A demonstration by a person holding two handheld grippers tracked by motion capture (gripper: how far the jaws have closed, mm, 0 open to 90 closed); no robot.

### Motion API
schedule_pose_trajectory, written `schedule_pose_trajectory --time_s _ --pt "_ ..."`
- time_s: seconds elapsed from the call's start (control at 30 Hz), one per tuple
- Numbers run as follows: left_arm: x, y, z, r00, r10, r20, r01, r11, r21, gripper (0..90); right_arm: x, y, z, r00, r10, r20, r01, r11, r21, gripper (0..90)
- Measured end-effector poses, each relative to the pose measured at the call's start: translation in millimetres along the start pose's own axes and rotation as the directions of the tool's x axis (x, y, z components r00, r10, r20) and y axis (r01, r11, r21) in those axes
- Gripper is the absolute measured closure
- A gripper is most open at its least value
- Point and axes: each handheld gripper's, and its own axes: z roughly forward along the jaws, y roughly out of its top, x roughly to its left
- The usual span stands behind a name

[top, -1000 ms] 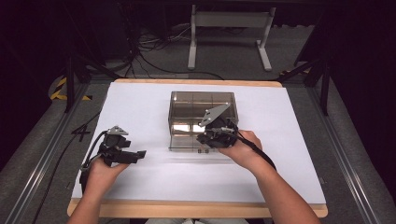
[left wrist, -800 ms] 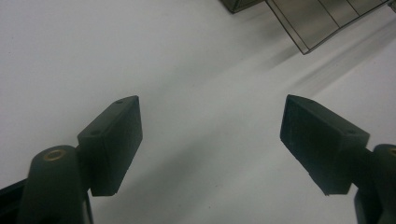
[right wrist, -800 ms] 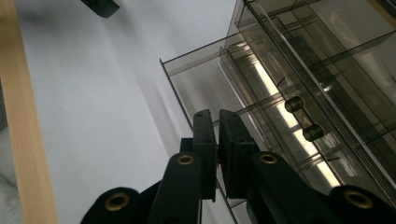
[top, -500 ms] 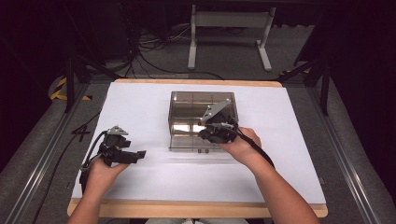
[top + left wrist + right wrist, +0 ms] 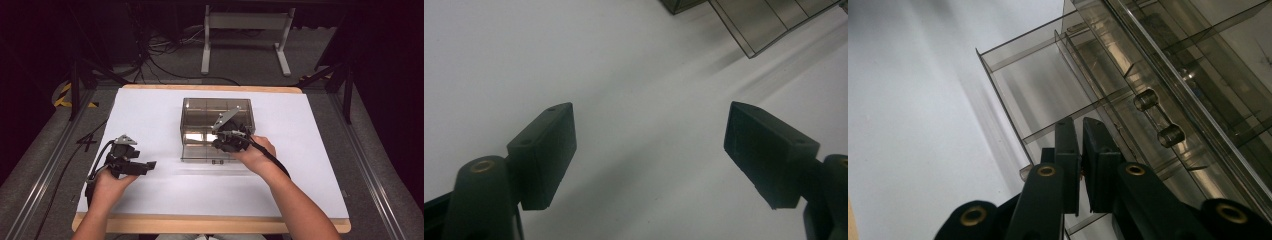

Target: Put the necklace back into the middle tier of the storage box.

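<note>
Smoked clear-plastic drawer box [image 5: 216, 117], centre of the high view on white paper [image 5: 150, 115], bottom drawer [image 5: 1048, 85] pulled out. Right gripper [image 5: 1080, 131]: clenched, empty, over that drawer. Left gripper [image 5: 649, 150]: released, lower left. Best pushed squarely, gently, avoiding knobs [image 5: 1170, 135].

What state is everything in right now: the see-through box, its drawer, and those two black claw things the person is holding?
Clear plastic box: upright on the white table.
Bottom drawer: pulled partly out, looks empty.
Left gripper: open, nothing between its jaws, held over the table.
Right gripper: jaws nearly shut, at the drawer's front; whether they pinch anything is unclear.
</note>
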Motion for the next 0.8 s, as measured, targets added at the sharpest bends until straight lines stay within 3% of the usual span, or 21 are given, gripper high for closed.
schedule_pose_trajectory --time_s 0.8 --pt "0.5 -0.1 0.1 1.0 -0.004 0.005 0.004 1.0 0.001 21.6 -1.2 -2.6 24.2 0.9997 -0.013 0.019 0.011 0.997 0.08 85.7"
